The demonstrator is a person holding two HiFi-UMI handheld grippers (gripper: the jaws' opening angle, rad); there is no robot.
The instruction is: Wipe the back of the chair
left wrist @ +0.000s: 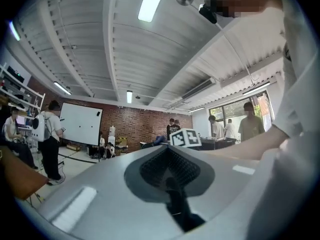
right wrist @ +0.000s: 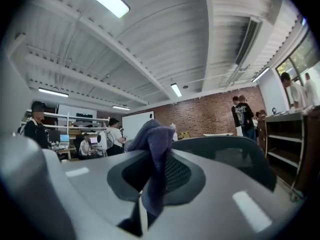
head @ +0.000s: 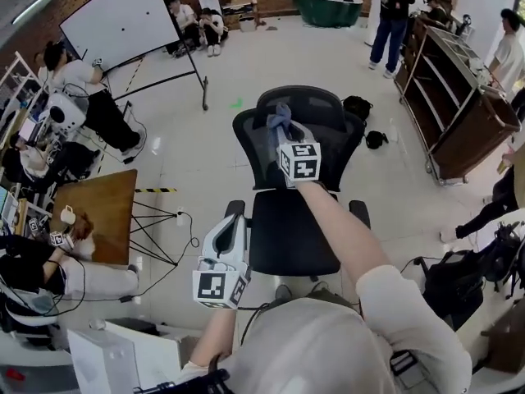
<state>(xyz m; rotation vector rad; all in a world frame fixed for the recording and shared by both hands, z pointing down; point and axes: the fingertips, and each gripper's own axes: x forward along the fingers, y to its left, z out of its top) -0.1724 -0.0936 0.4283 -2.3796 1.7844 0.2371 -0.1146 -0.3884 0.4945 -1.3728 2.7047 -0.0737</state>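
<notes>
A black mesh office chair (head: 328, 130) stands in front of me, its seat (head: 287, 236) facing me. My right gripper (head: 285, 136) is shut on a blue-purple cloth (head: 279, 120) held at the upper middle of the chair's backrest. In the right gripper view the cloth (right wrist: 155, 154) hangs out from between the jaws, with the curved backrest top (right wrist: 230, 156) just beyond. My left gripper (head: 231, 224) is held low beside the chair's left armrest, jaws together and nothing in them; in its own view the left gripper (left wrist: 170, 184) points out into the room.
A whiteboard on a stand (head: 123, 19) is at the back left, a wooden table (head: 102, 212) at the left, a wooden shelf unit (head: 459, 97) at the right. Black bags (head: 358, 105) lie behind the chair. Several people stand and sit around the room.
</notes>
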